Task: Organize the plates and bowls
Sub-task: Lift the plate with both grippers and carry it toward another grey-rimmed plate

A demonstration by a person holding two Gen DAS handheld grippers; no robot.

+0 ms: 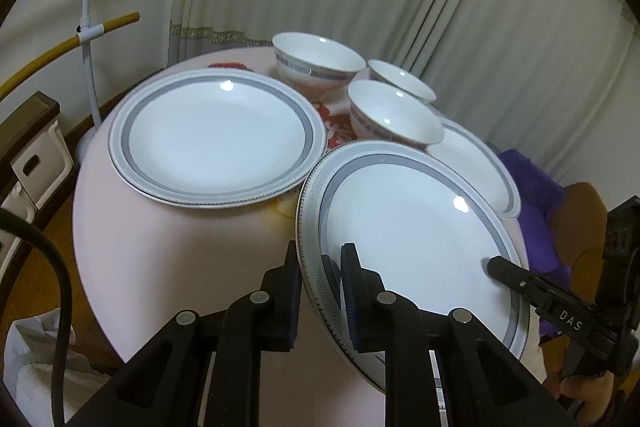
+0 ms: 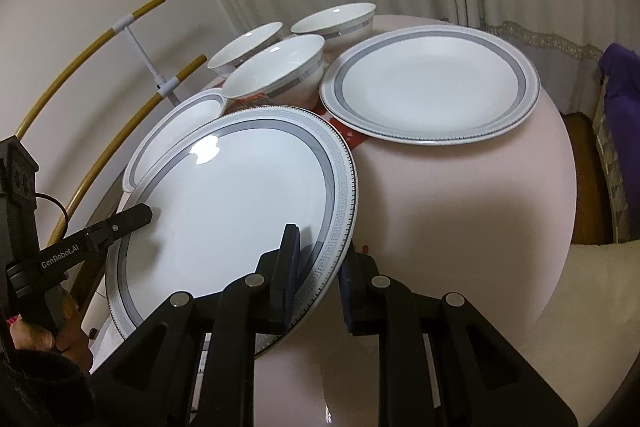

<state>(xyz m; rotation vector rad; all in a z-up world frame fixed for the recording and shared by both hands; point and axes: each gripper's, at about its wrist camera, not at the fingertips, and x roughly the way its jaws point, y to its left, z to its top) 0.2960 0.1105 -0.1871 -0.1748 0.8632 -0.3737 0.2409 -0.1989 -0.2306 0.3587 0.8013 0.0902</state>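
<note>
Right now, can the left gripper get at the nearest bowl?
Probably not. The left gripper is shut on the rim of the big plate, shared with the right gripper. That raised plate also sits between it and the nearest bowl.

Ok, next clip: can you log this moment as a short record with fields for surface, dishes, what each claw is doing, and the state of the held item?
surface: round pale pink table
held item: large white plate with grey key-pattern rim, tilted, raised off the table
left claw: shut on that plate's rim
right claw: shut on the opposite rim
other plates: grey-banded white plate flat on the table; a second partly hidden behind the held plate
bowls: three white bowls, upright, clustered at the far side
</note>
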